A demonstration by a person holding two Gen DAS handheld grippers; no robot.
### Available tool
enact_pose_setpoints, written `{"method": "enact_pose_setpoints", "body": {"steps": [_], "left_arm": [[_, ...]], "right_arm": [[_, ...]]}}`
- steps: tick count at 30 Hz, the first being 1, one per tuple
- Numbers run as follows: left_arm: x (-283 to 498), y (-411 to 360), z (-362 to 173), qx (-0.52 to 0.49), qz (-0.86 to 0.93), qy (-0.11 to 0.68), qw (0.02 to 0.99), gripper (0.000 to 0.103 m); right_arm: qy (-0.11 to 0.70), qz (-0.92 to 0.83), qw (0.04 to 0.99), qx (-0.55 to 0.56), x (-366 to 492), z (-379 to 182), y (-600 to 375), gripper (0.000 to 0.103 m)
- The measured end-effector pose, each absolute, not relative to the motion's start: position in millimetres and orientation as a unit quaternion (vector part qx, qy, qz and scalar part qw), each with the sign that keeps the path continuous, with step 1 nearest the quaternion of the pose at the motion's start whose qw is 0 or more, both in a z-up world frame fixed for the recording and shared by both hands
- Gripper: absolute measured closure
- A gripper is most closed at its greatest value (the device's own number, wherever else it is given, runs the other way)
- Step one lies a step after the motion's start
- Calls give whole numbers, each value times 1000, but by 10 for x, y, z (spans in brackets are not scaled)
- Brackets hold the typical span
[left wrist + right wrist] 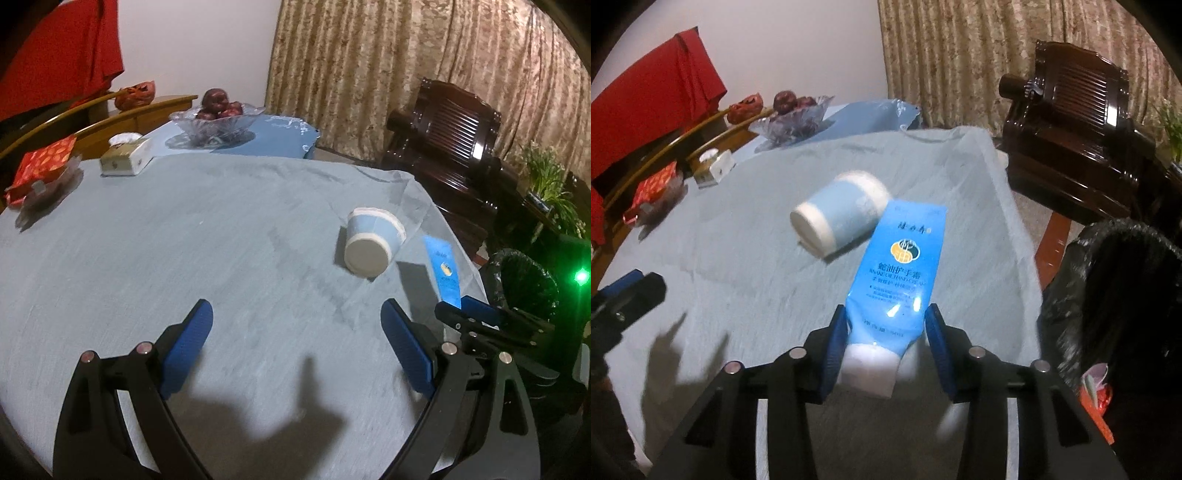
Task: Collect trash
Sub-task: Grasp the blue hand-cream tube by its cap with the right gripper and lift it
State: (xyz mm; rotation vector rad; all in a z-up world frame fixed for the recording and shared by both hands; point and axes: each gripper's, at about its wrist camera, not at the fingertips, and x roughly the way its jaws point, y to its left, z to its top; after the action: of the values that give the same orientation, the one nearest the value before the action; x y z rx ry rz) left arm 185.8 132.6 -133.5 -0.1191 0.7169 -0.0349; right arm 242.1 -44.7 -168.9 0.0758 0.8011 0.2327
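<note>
Tube [899, 266] near table edge [1015, 206], apparently

White wall [192, 44] at rear left; patterned beige curtain [406, 66] at rear right. Dark carved wooden armchair [450, 147] stands before the curtain. Round table covered by grey-blue cloth [184, 240].

Between the right gripper's [886, 332] blue-padded black fingers [834, 354] sits a bright blue hand cream tube [901, 266] with white lettering, a gold and dark round emblem and a white cap. Just beyond the fingertips lies a pale blue paper cup [842, 218] with white bands at rim and base. The desk [738, 266] under the fingers wears a plain grey-blue cloth. To the right of the fingers, the bin [1108, 295] is lined in glossy black. The left gripper [295, 332] has the same blue pads on black.
</note>
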Motion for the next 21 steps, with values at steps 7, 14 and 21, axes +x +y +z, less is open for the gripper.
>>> {"method": "enact_pose_setpoints", "body": {"steps": [7, 14, 21], "left_arm": [[2310, 1025, -1396, -47, -54, 352, 933, 13], [2492, 979, -1463, -60, -50, 356, 931, 13], [2484, 995, -1473, -53, -50, 355, 932, 13]], "right_arm": [[396, 122, 909, 45, 2618, -1638, -605, 89], [405, 141, 902, 45, 2654, -1746, -556, 89], [408, 138, 901, 51, 2666, -1742, -540, 72]]}}
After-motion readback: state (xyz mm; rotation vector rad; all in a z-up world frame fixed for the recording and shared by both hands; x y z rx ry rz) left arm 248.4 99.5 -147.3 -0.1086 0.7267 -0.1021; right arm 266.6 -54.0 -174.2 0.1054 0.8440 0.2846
